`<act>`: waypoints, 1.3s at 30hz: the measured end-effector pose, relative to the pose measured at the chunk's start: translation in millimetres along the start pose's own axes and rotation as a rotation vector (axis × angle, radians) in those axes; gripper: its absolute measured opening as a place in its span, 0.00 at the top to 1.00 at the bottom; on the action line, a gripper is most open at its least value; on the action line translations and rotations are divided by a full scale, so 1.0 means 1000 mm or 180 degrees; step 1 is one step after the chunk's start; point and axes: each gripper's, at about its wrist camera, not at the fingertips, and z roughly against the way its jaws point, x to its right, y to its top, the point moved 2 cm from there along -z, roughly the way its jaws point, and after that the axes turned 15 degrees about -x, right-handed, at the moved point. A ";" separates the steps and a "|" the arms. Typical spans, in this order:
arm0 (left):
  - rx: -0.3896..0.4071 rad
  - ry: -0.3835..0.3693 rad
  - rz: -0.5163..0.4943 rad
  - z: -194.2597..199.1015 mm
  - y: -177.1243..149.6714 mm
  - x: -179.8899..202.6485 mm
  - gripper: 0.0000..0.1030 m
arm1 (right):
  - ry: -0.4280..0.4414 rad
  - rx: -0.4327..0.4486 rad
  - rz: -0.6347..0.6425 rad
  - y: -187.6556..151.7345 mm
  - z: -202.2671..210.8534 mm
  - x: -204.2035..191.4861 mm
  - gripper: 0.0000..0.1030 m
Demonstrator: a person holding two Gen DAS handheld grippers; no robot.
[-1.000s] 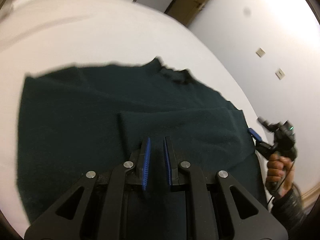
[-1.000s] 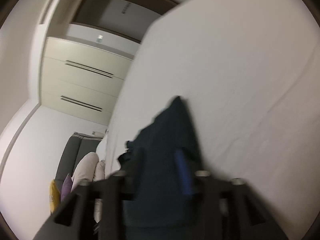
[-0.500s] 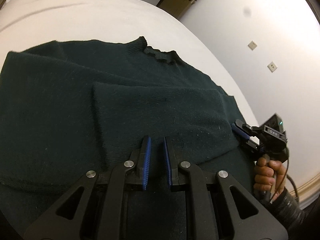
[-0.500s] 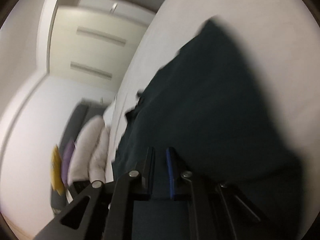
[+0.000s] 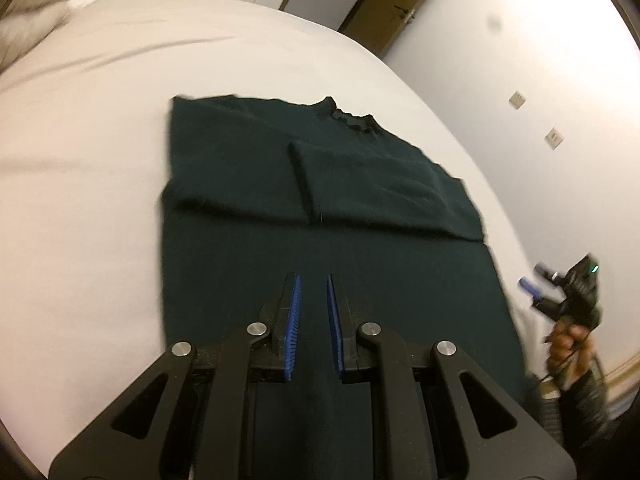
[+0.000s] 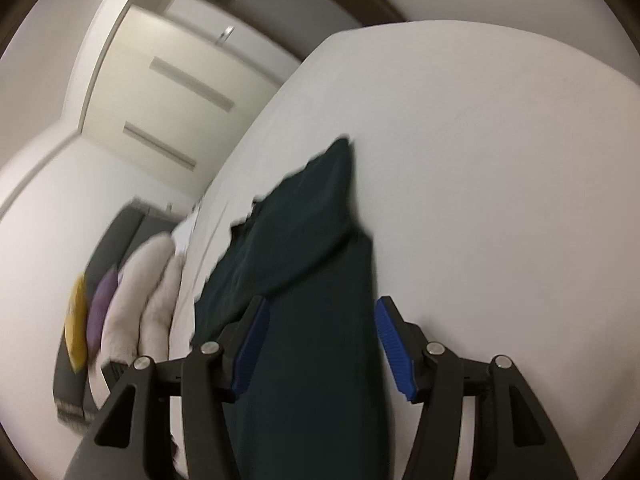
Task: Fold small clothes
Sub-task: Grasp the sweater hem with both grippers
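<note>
Lying flat on the bed (image 5: 100,128), dark green sweater (image 5: 320,200), sleeves folded in; left claw (image 5: 312,316) pressed nearly together, empty; right claw (image 6: 320,340) opening, nothing pinched

Black two-finger left gripper (image 5: 312,304): ribbed blue pads, silver pivot screws, triangular cut-outs. Matching right gripper (image 6: 320,344): green indicator light, black cable, dark knitted sleeve (image 5: 584,408).

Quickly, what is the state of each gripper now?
Left gripper: closed, holding nothing.
Right gripper: opening, holding nothing; dark green knitted sweater lies flat.

Matt knitted sweater (image 5: 320,208), smooth bedsheet (image 5: 100,160)
</note>
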 end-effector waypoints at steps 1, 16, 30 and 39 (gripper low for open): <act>-0.0035 -0.0080 0.0069 0.010 -0.014 -0.005 0.87 | 0.0023 -0.0054 0.0018 -0.011 0.004 -0.001 0.43; -0.0645 -0.0471 0.0814 0.042 -0.183 -0.052 0.87 | -0.0062 -0.0809 -0.0061 -0.125 0.020 0.021 0.43; -0.0645 -0.0830 0.0968 0.042 -0.209 -0.061 0.87 | 0.0002 -0.0959 -0.0202 -0.153 0.016 0.030 0.43; -0.0678 -0.1021 0.1133 0.042 -0.219 -0.079 0.87 | 0.0165 -0.0962 -0.0286 -0.156 0.013 0.034 0.43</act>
